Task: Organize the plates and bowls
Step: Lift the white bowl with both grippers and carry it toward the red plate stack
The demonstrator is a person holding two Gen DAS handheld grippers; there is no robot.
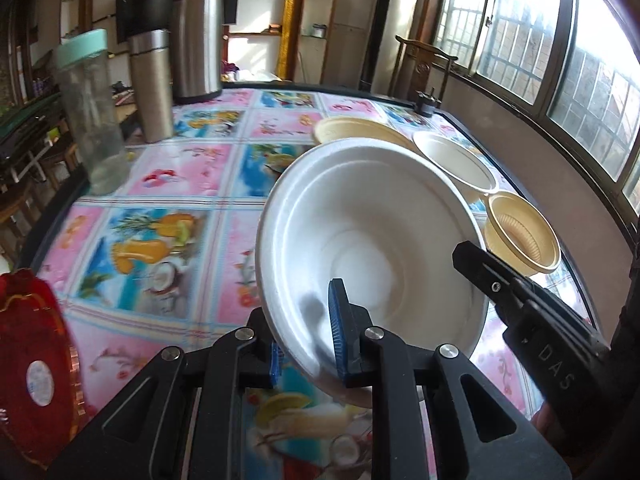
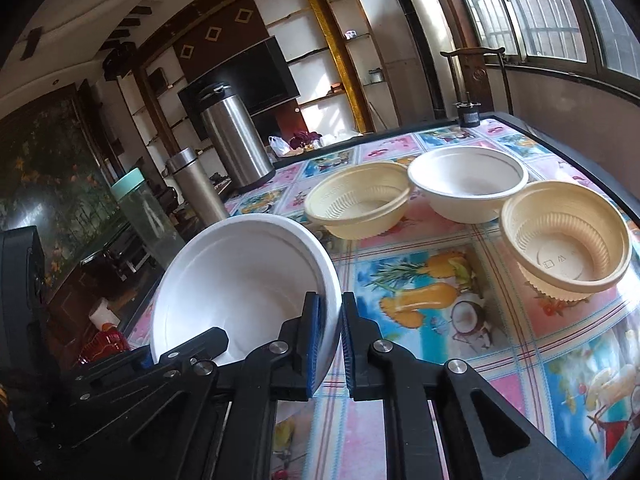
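Observation:
A white foam bowl [image 1: 372,232] hangs tilted over the table, gripped from two sides. My left gripper [image 1: 306,332] is shut on its near rim, one blue pad inside and one outside. My right gripper [image 2: 330,300] is shut on the bowl's [image 2: 244,280] other rim; its black finger shows in the left wrist view at the bowl's right edge. Further back stand a beige ribbed bowl [image 2: 360,200], a cream bowl [image 2: 468,188] and a second beige ribbed bowl [image 2: 568,248]. They also appear in the left wrist view, partly hidden behind the held bowl.
On the table's left side stand two steel flasks [image 1: 196,40], [image 1: 150,84] and a clear jar with a mint lid [image 1: 90,112]. A red dish [image 1: 32,364] lies at the near left. A small black object [image 2: 468,114] sits at the far edge, with a wooden chair behind it.

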